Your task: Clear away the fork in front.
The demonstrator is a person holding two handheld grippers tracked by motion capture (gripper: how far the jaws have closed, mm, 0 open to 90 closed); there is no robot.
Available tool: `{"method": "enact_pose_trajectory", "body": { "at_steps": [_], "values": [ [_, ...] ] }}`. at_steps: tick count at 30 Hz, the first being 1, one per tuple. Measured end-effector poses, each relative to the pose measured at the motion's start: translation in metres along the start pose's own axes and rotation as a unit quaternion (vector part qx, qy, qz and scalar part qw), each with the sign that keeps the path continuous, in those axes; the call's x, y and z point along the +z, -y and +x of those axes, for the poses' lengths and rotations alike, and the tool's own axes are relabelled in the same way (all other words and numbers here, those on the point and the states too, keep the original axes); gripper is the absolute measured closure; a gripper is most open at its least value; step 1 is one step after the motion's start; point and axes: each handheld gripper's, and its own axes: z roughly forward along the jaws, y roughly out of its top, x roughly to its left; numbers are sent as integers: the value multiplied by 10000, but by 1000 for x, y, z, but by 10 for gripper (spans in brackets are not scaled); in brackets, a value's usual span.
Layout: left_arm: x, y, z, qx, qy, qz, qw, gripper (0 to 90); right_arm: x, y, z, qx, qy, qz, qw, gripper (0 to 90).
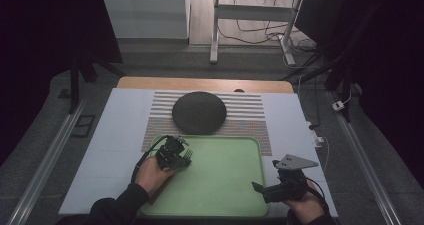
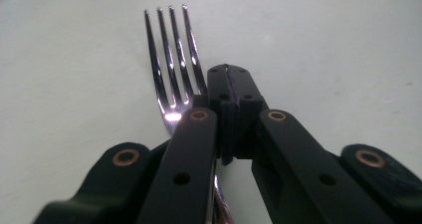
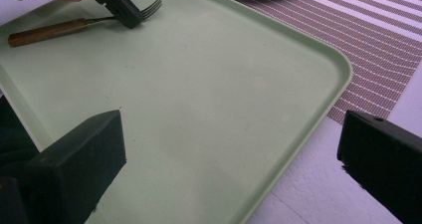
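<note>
While the left claw (image 1: 186, 156) grips a fork (image 2: 171, 59) over the tray (image 1: 225, 185), the right claw (image 3: 234, 159) gapes wide.

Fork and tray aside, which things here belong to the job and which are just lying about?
In the job: fork, clamped in the left gripper; green tray under it; right gripper, open beside the tray.
Lying about: dark round plate, striped mat.
</note>
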Motion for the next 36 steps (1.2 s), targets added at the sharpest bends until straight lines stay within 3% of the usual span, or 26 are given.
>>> {"method": "enact_pose_trajectory", "body": {
  "at_steps": [9, 20, 24, 31, 36],
  "values": [
    [-12, 10, 23, -388, -169, 31, 9991, 884, 0, 0, 0, 20, -17, 5, 10000, 0],
    [-25, 24, 49, -923, -236, 36, 9954, 884, 0, 0, -1, 42, -9, 13, 10000, 0],
    [-27, 26, 53, -1069, -188, -12, 9941, 878, 0, 0, -1, 55, -38, 11, 10000, 0],
    [-49, 32, 46, -965, -231, -318, 9946, 666, 0, 0, -1, 59, -14, 13, 10000, 0],
    [-69, 43, 41, -799, 70, -774, 9938, 402, 0, 0, -1, 61, -11, 12, 10000, 0]
  ]
}}
